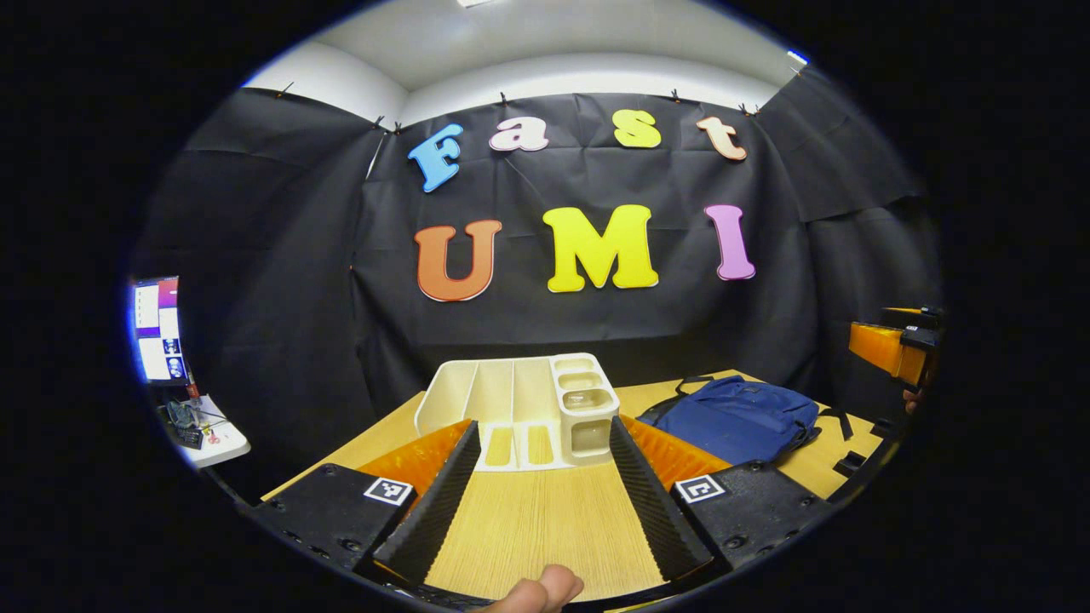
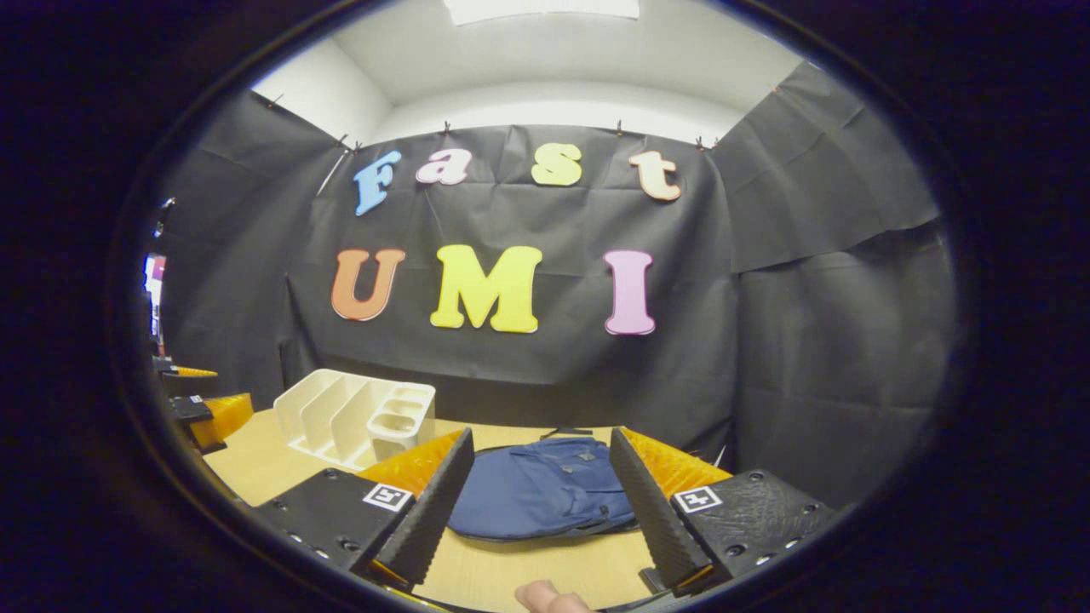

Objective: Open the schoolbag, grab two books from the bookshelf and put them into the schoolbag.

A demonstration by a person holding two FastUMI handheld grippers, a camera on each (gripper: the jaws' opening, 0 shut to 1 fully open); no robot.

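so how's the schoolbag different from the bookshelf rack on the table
The schoolbag is dark blue soft fabric lying flat; the bookshelf is cream rigid plastic standing upright. The bookshelf has open slots and small compartments, with no books visible in them, while the schoolbag looks closed. Both rest on the wooden table, side by side and apart.

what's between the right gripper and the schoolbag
Nothing: in the right gripper view, bare wooden table runs from the open right gripper to the blue schoolbag.

Bright overhead ceiling light, sharp centre, fisheye-bent edges.
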